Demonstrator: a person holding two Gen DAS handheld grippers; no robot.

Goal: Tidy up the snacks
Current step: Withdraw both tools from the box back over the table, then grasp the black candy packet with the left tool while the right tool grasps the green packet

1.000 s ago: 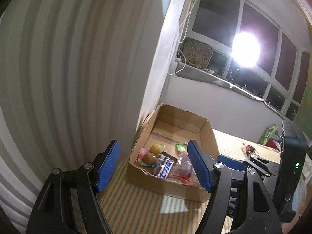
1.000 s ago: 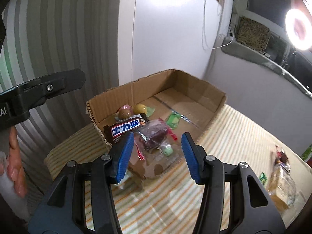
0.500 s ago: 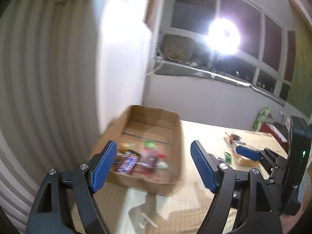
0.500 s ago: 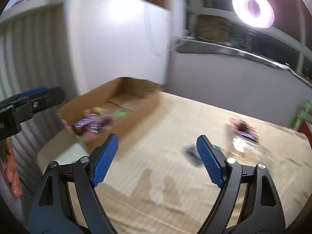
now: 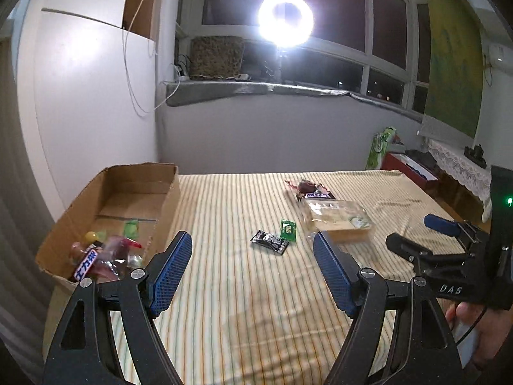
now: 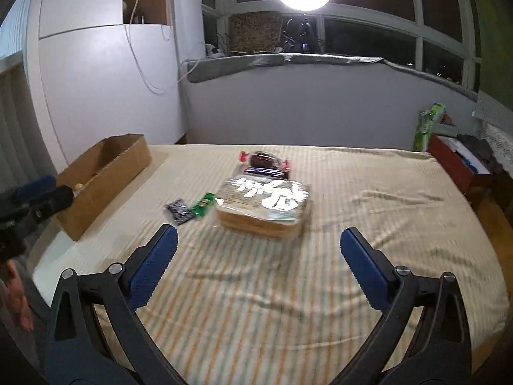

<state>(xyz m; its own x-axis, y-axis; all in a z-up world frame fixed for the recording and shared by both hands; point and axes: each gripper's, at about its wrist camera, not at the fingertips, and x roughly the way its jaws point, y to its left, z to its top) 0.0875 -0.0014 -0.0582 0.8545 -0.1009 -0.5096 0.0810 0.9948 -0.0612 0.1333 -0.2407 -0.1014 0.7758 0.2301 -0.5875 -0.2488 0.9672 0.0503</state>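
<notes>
Both hand-held grippers are empty: left hand-held gripper [image 5: 251, 268] part open, right hand-held gripper [image 6: 258, 258] just opened wide. Striped fabric bed [image 6: 368, 224]: rectangular clear-wrapped bread pack [image 6: 264, 207] mid-bed; corrugated cardboard box [image 5: 128, 199] of glossy snack wrappers at the left edge.

What you can't make out

Your cardboard box [image 6: 105, 176] hides nearly all its snacks in the right wrist view; the bread bag [image 6: 266, 205] is motion-blurred, its print unreadable; your right hand [image 5: 474, 330] is cut off.
</notes>
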